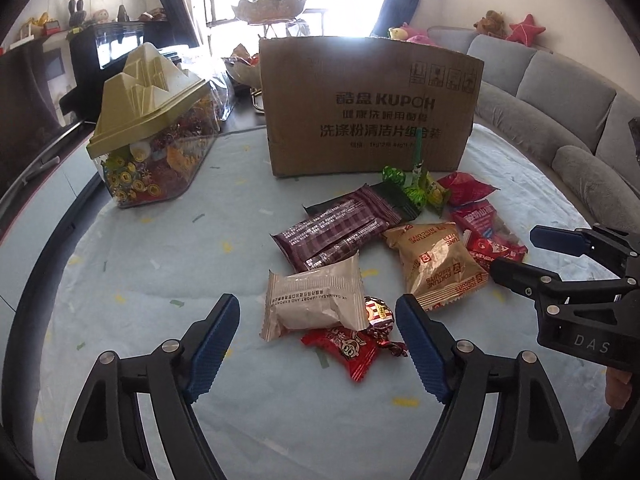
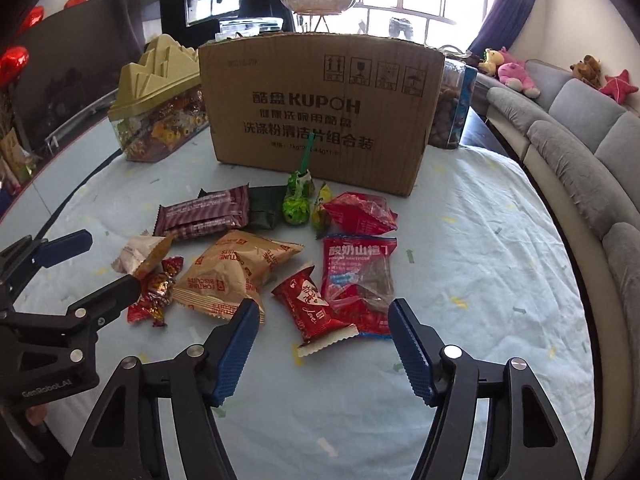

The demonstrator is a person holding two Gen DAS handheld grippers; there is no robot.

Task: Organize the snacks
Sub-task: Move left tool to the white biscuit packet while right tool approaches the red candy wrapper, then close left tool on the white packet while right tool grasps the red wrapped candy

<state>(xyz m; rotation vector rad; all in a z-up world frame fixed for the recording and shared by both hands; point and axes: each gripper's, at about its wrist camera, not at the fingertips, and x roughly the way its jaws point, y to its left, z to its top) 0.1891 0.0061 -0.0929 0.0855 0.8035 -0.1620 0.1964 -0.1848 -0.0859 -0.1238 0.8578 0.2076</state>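
Observation:
Several snack packs lie in a loose pile on the light blue tablecloth in front of a cardboard box point(image 1: 370, 106) point(image 2: 320, 110). My left gripper point(image 1: 318, 344) is open and empty just in front of a white pastry pack point(image 1: 314, 300), a red candy pack point(image 1: 348, 350) and a foil candy point(image 1: 378, 316). My right gripper point(image 2: 322, 350) is open and empty just in front of a small red pack point(image 2: 314, 308) and a red hawthorn pack point(image 2: 360, 280). A tan biscuit pack point(image 1: 436, 264) point(image 2: 236, 270), maroon bars point(image 1: 334, 232) point(image 2: 204, 214) and green lollipops point(image 2: 298, 200) lie between.
A clear candy jar with an olive mountain-shaped lid point(image 1: 156, 132) point(image 2: 158, 104) stands at the back left. A clear tub of snacks point(image 2: 452, 108) stands right of the box. A grey sofa point(image 1: 568, 100) point(image 2: 580, 140) curves along the right table edge.

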